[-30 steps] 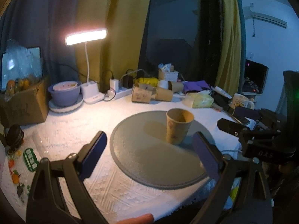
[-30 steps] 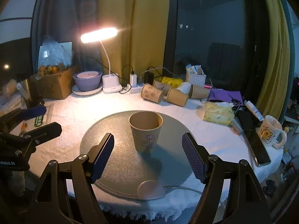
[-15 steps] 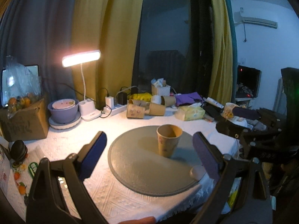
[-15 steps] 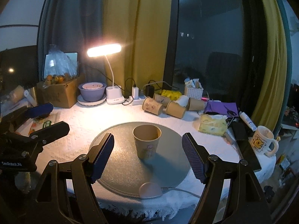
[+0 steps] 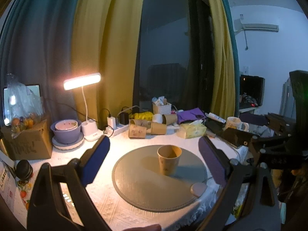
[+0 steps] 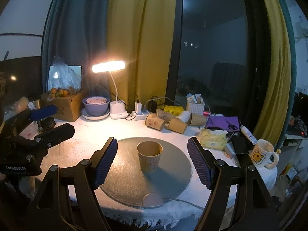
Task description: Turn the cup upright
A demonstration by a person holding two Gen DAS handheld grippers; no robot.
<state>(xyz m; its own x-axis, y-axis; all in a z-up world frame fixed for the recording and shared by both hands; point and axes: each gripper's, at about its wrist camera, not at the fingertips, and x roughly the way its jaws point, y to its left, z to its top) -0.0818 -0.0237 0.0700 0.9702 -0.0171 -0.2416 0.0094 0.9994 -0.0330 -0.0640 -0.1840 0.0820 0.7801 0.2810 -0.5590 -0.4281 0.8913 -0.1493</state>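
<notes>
A brown paper cup (image 5: 169,159) stands upright, mouth up, on a round grey mat (image 5: 146,184); it also shows in the right wrist view (image 6: 149,158) on the mat (image 6: 125,181). My left gripper (image 5: 154,161) is open and empty, well back from the cup. My right gripper (image 6: 152,161) is open and empty, also back from the cup. Each gripper shows at the side of the other's view: the right gripper (image 5: 256,134) and the left gripper (image 6: 50,121).
Several paper cups (image 6: 165,122) lie on their sides at the back, by a power strip (image 6: 141,115) and lit desk lamp (image 6: 108,66). A purple bowl (image 6: 95,106), cardboard box (image 6: 65,105), tissue pack (image 6: 212,139), mug (image 6: 262,154) and a pink puck (image 6: 153,200) at the mat's near edge.
Both grippers have pulled back and up from the cup, which looks smaller and farther now. The cup stays upright on the mat.
</notes>
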